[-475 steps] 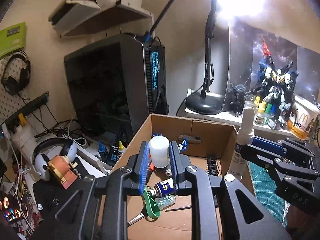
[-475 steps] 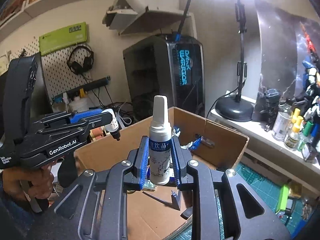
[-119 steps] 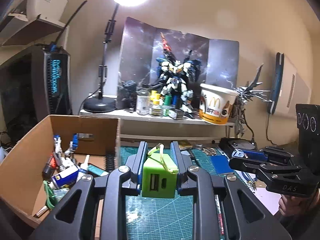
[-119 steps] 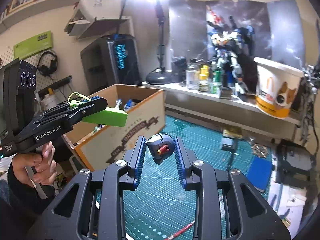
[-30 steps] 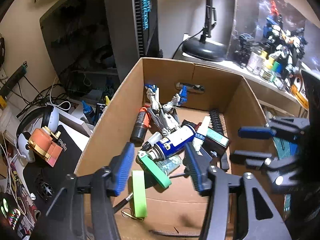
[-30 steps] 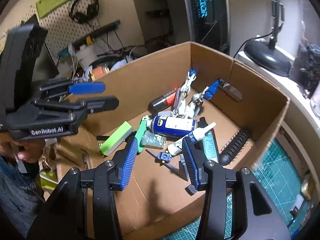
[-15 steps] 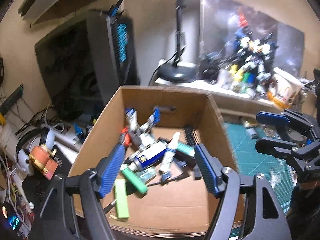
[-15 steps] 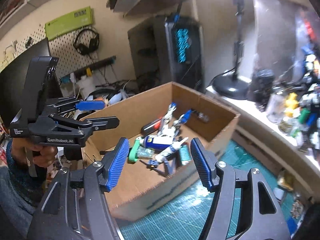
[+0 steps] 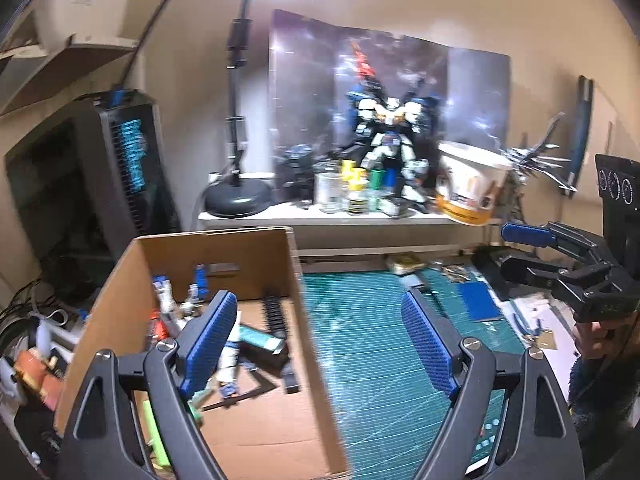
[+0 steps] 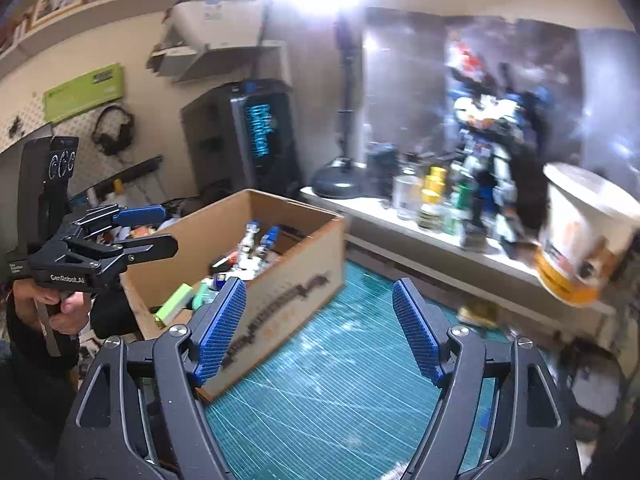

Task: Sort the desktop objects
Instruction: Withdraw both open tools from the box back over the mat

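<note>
The open cardboard box holds several sorted things: a blue can, toy figure parts, a black comb and a green block. My left gripper hovers above the box's right wall. Its jaws are opening, with nothing between them. My right gripper hangs over the green cutting mat, right of the box. Its jaws are also opening and empty. Each gripper shows in the other's view: the right gripper at the far right, the left gripper at the left beside the box.
Behind the mat runs a low shelf with a model robot, small paint bottles, a paper bucket and a lamp base. A PC tower stands behind the box. Small tools and a blue pad lie at the mat's far right.
Both grippers have lifted out from over the box and swung right toward the mat, with their jaws spreading wider. The green block and the other things stay in the box.
</note>
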Demonstrator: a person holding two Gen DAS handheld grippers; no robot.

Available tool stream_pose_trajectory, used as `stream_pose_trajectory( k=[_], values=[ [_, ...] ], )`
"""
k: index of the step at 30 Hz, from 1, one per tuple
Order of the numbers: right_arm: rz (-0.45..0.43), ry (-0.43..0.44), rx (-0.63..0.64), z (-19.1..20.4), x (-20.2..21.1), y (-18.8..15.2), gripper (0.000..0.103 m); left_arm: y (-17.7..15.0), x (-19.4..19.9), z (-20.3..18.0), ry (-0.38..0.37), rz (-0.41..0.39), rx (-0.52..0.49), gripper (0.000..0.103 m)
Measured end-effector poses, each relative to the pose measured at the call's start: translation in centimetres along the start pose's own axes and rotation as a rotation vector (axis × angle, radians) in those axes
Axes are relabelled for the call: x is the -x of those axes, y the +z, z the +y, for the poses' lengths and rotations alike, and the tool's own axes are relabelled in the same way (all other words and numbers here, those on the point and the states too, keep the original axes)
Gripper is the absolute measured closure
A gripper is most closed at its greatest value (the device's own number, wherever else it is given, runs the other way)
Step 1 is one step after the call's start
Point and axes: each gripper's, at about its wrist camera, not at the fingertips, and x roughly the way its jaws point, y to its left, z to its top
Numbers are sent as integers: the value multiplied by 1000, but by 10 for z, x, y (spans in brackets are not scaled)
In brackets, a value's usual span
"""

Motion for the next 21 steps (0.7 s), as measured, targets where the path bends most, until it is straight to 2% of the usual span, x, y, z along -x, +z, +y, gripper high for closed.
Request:
stream_pose_trajectory(
  k=[11, 15, 21],
  values=[
    [4, -184, -138, -55, 63, -42, 29, -1, -31, -60, -157, 28, -67, 18],
    [8, -248, -184, -70, 85, -58, 29, -7, -42, -78, -187, 35, -77, 18],
    [29, -366, -247, -88, 115, -85, 29, -26, -61, -100, -176, 53, -95, 18]
  ],
)
